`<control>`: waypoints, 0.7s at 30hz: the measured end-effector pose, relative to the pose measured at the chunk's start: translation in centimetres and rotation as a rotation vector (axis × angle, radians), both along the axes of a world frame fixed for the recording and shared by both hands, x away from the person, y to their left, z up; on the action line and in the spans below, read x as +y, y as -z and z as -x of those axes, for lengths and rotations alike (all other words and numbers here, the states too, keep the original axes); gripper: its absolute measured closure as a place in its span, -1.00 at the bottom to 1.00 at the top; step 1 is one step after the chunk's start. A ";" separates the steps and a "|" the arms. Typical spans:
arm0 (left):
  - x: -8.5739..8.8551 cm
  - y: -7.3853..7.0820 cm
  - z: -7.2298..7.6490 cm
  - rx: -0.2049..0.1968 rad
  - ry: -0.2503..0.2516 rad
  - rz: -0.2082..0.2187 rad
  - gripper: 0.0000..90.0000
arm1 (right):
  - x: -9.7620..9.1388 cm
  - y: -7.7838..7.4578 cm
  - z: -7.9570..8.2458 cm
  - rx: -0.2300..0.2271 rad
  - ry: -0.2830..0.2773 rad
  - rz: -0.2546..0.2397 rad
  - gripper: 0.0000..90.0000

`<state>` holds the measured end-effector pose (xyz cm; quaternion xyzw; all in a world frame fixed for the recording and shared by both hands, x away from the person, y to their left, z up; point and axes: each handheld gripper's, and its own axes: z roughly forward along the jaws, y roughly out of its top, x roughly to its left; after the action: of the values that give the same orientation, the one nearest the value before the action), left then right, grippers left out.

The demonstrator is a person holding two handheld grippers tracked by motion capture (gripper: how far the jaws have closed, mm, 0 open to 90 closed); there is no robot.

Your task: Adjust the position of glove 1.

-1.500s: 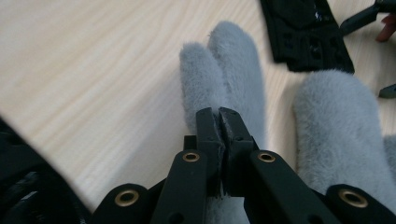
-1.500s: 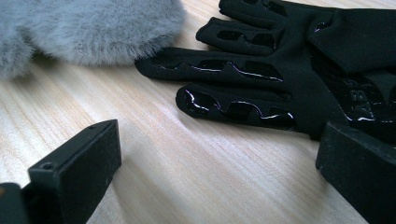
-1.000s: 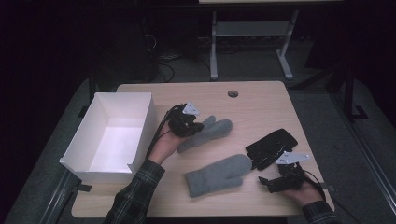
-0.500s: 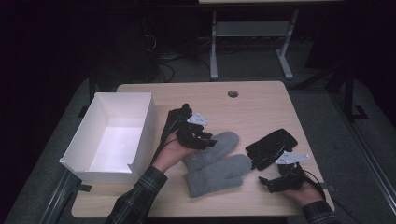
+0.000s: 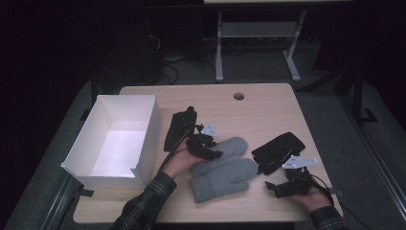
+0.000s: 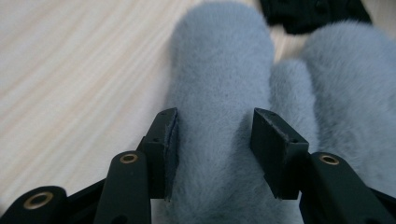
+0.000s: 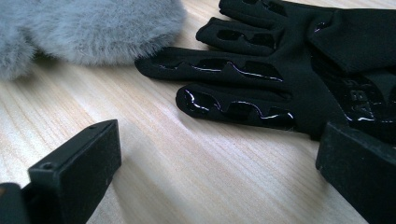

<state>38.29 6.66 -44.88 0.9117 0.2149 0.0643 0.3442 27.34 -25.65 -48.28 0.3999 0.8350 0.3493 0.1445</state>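
The left gripper (image 5: pixel 207 149) straddles the upper grey mitten (image 6: pixel 219 116), which lies at the table's middle, laid partly over the second grey mitten (image 5: pixel 222 179) as a pair. Its jaws have just been opening, half spread with the fur between them but no longer pinched, apparently letting go. The right gripper (image 5: pixel 282 188) rests near the right edge, jaws wide and empty, facing the black glove (image 7: pixel 299 79), probably next to be paired. The white box (image 5: pixel 143 139) waits at left
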 end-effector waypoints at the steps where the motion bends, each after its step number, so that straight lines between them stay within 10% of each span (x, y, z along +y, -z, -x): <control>1: -0.1 0.2 0.1 -0.005 0.002 -0.004 0.21 | 0.0 0.0 0.0 0.001 0.000 0.000 -1.00; 8: -0.4 0.1 0.5 -0.027 0.012 -0.030 0.77 | 0.0 0.0 0.0 0.001 0.000 0.000 -1.00; 21: 1.3 -3.4 0.4 0.000 0.048 0.038 0.87 | 0.0 0.0 0.0 -0.002 -0.003 0.000 -1.00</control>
<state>37.94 8.00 -41.52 0.9098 0.1940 0.0519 0.3631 27.37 -25.65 -48.28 0.3984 0.8354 0.3499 0.1449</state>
